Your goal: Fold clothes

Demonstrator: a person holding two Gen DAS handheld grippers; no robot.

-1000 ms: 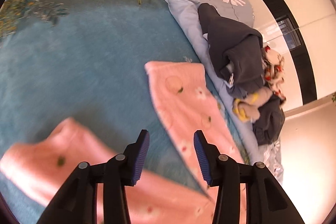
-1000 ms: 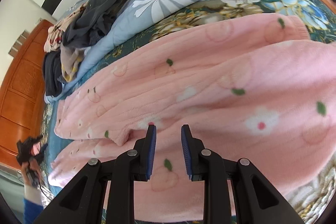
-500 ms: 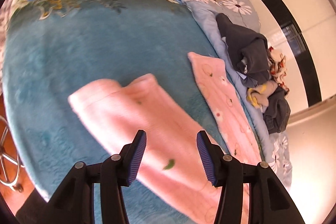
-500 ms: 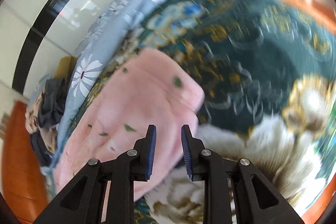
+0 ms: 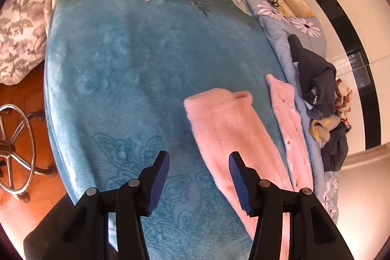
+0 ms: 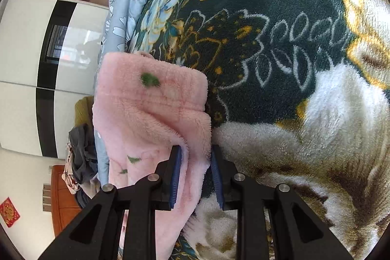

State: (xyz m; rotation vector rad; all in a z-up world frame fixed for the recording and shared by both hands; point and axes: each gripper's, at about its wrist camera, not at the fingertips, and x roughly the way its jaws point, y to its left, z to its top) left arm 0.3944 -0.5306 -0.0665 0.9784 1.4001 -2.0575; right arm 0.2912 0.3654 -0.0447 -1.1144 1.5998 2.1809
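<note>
Pink fleece trousers (image 5: 234, 133) lie on a teal plush blanket (image 5: 136, 79) that covers the bed, running from the middle of the left wrist frame down toward its lower right, with one leg's cuffed end near centre and a second strip of the same pink fabric just beside it on the right. The left gripper (image 5: 198, 180) hovers over the blanket at the bottom of the frame with its blue-padded jaws apart and nothing between them; the right-hand pad sits over the edge of the pink leg, though contact cannot be told. To the right of the trousers, a pale blue daisy-print quilt (image 5: 285, 40) runs along the bed's edge, bearing a heap of dark grey clothes (image 5: 314, 79). A chrome chair base (image 5: 17, 150) stands on the floor at the lower left. In the right wrist view, the right gripper (image 6: 195, 177) is clamped on a thick fold of the pink fleece, whose green-leaf-patterned cuff (image 6: 156, 84) stands up at centre left, above the dark floral part of the blanket (image 6: 280, 16).
</note>
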